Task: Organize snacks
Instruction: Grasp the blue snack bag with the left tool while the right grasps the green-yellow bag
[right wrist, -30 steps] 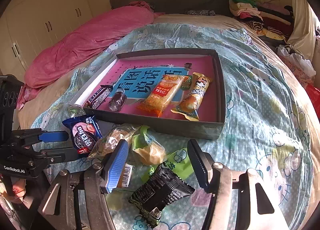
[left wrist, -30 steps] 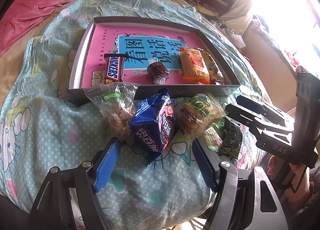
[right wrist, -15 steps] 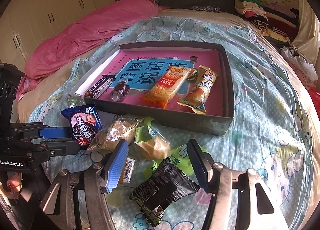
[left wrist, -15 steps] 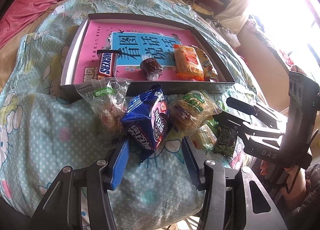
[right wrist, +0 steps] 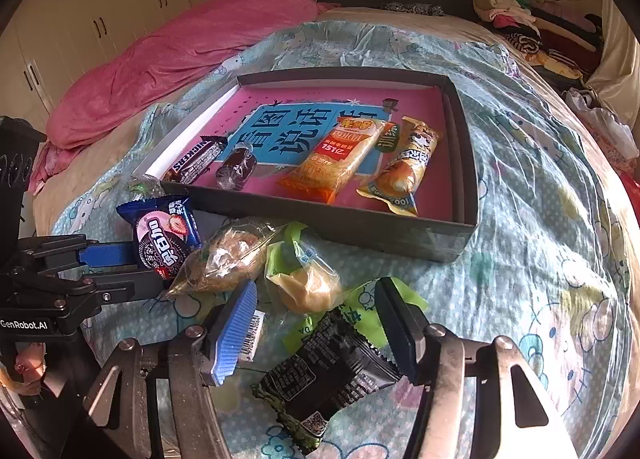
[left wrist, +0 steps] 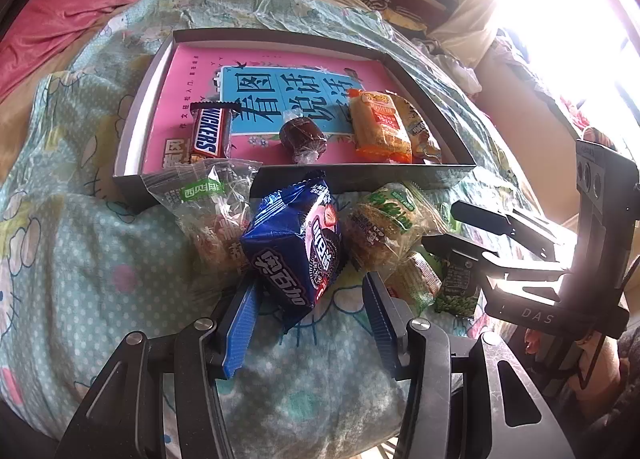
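Left wrist view: left gripper (left wrist: 310, 313) jaws apart, straddling the blue cookie pack (left wrist: 296, 247), contact unclear. Pack sits on the bedspread (left wrist: 80, 259), 6 o'clock of the tray (left wrist: 360, 175). Light, crinkly, slippery film, crushable; pinch mid-body. Clear bag (left wrist: 212, 215) at 9 o'clock, green-label bag (left wrist: 384, 227) at 3 crowd it. Right gripper (right wrist: 316, 327) spread, empty, over the black packet (right wrist: 328, 371).

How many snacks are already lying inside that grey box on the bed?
4, in a row along the near wall of the box: a Snickers bar at the left, a dark wrapped sweet, an orange packet and a yellow packet at the right.
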The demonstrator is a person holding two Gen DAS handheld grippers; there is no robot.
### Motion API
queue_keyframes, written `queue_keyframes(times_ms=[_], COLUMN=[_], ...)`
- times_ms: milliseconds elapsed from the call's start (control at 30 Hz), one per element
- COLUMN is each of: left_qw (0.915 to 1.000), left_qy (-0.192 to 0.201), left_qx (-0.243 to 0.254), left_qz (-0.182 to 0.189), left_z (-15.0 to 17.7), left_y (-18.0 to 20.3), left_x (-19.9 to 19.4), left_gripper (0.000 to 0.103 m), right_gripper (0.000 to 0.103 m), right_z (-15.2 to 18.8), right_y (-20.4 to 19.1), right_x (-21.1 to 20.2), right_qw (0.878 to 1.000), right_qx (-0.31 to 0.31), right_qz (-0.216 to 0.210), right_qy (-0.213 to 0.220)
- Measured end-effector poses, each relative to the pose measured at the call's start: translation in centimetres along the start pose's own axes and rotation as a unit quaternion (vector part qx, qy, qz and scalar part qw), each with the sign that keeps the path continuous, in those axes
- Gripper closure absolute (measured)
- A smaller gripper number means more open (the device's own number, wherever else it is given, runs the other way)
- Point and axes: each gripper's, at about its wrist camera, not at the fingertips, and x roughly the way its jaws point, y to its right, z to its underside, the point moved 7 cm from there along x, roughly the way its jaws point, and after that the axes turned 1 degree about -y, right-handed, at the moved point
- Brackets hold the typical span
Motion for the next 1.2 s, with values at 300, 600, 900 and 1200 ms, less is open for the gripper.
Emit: queue_keyframes(times_ms=[300, 600, 900, 1200], left_qw=[1.0000, 0.9999, 0.9997, 0.9991], left_qy=[0.000, 0.007, 0.010, 0.008], left_qx=[0.005, 0.003, -0.003, -0.019], left_qz=[0.008, 0.011, 0.024, 0.037], left_z=[-0.1, -0.4, -1.0, -1.4], left_y=[0.3, 0.2, 0.3, 0.1], left_x=[0.4, 0.7, 0.9, 1.4], left_gripper=[0.050, 0.050, 0.050, 0.057], right_gripper=[0.042, 0.042, 0.040, 0.062], right_z=[0.4, 0.1, 0.0, -0.4], right_y=[0.0, -0.1, -0.5, -0.1], right_x=[1.1, 1.7, 2.7, 3.1], right_qw=[1.000, 0.999, 0.995, 0.996], right_qx=[-0.014, -0.042, -0.086, -0.073], right_qz=[0.012, 0.032, 0.056, 0.038], right_qy=[-0.014, -0.011, -0.013, -0.014])
